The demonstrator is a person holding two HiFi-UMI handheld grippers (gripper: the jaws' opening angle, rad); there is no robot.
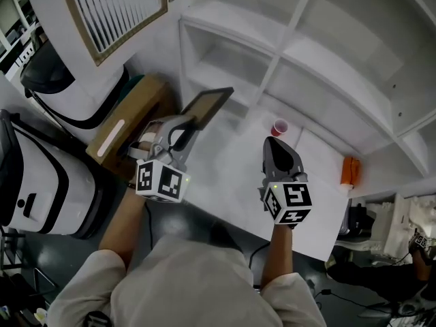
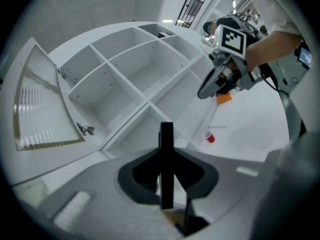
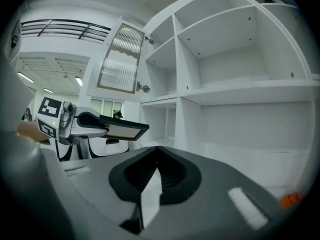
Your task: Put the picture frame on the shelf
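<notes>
My left gripper (image 1: 185, 127) is shut on a dark-edged picture frame (image 1: 207, 105), held out over the left end of the white table (image 1: 231, 182) towards the white shelf unit (image 1: 286, 53). In the left gripper view the frame (image 2: 166, 134) stands edge-on between the jaws, in front of the lower compartments. In the right gripper view the frame (image 3: 122, 130) lies nearly flat in the left gripper (image 3: 95, 121). My right gripper (image 1: 274, 143) hovers over the table beside it, jaws together with nothing in them, and it also shows in the left gripper view (image 2: 207, 89).
A red cup (image 1: 280, 127) stands on the table close to the shelf foot. An orange object (image 1: 349, 170) lies at the table's right end. A cabinet door with ribbed glass (image 1: 116, 12) hangs open at upper left. A cardboard box (image 1: 129, 131) and white machines (image 1: 41, 176) sit left.
</notes>
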